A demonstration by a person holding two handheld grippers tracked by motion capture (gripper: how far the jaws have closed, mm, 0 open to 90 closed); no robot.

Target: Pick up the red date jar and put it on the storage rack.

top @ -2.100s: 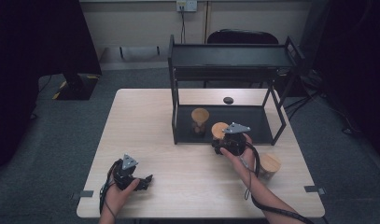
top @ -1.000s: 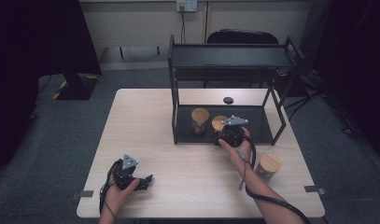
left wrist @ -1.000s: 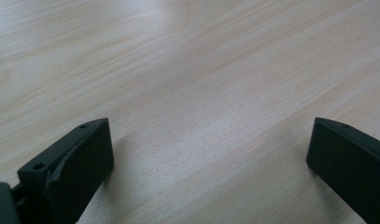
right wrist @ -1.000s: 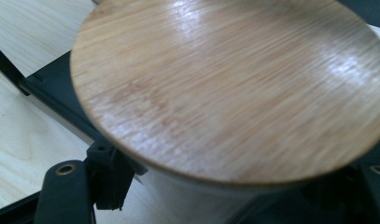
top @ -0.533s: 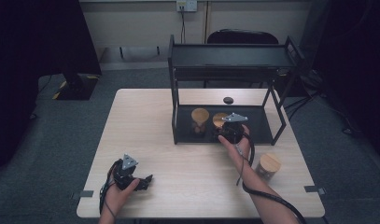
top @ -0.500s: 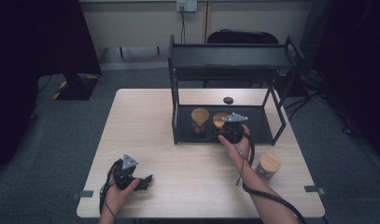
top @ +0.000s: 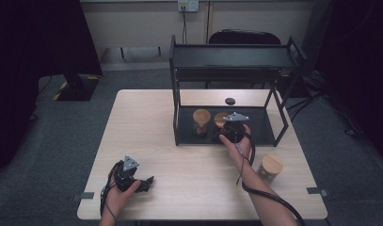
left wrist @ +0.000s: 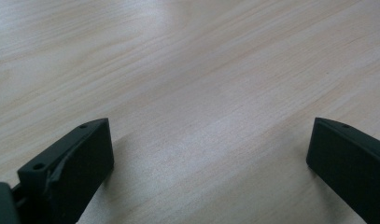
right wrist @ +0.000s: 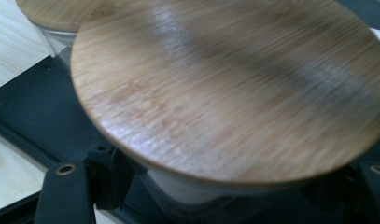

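Moved since prior frame: R gripper (top: pixel 229 131) carried jar (right wrist: pixel 225 93) fwd onto rack (top: pixel 278 123) bottom shelf; jaws clamped on it below the lid. 2nd jar (top: pixel 201 121) just left of it. 3rd jar (top: pixel 269 168) behind, on table (top: pixel 147 122), pending. L gripper (top: pixel 141 182) wide open, empty.

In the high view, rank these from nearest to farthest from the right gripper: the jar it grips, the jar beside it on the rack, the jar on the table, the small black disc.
1. The gripped jar, between the right gripper jaws on the rack's bottom tray.
2. The second rack jar, just to its left.
3. The small black disc, beyond the rack's tray on the table, and the table jar, nearer the person at the right: too close to call.
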